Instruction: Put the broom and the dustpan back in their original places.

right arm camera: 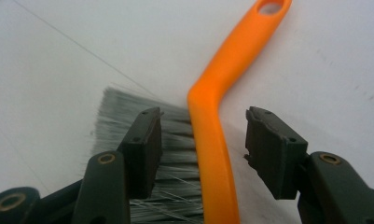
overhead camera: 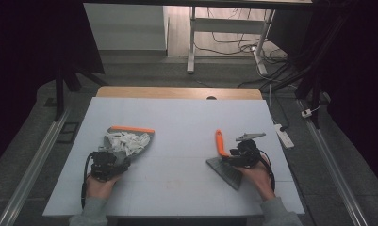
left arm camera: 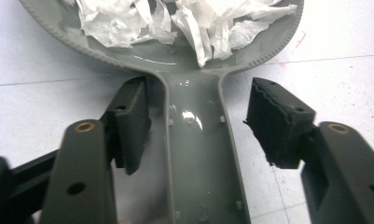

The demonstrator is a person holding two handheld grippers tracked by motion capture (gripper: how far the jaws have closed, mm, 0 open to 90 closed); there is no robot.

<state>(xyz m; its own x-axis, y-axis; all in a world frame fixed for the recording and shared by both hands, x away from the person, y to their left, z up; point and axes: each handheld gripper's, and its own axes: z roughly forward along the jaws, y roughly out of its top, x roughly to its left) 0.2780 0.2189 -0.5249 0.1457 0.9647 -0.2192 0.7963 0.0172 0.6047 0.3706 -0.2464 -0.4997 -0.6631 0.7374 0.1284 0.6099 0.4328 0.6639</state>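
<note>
High view: a person is resting both grippers on the bench (overhead camera: 177,113), dustpan (overhead camera: 130,141) near the left edge, brush (overhead camera: 222,157) toward the right.

Left gripper view: left gripper (left arm camera: 198,121) is spreading around the dustpan's handle, paper scraps (left arm camera: 184,23) staying collected.

Right gripper view: right gripper (right arm camera: 203,140) is gaping wide, brush lying free between, nothing obstructing.

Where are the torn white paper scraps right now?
In the high view, the white paper scraps lie in the grey dustpan at table left, just beyond the left tool.
</note>
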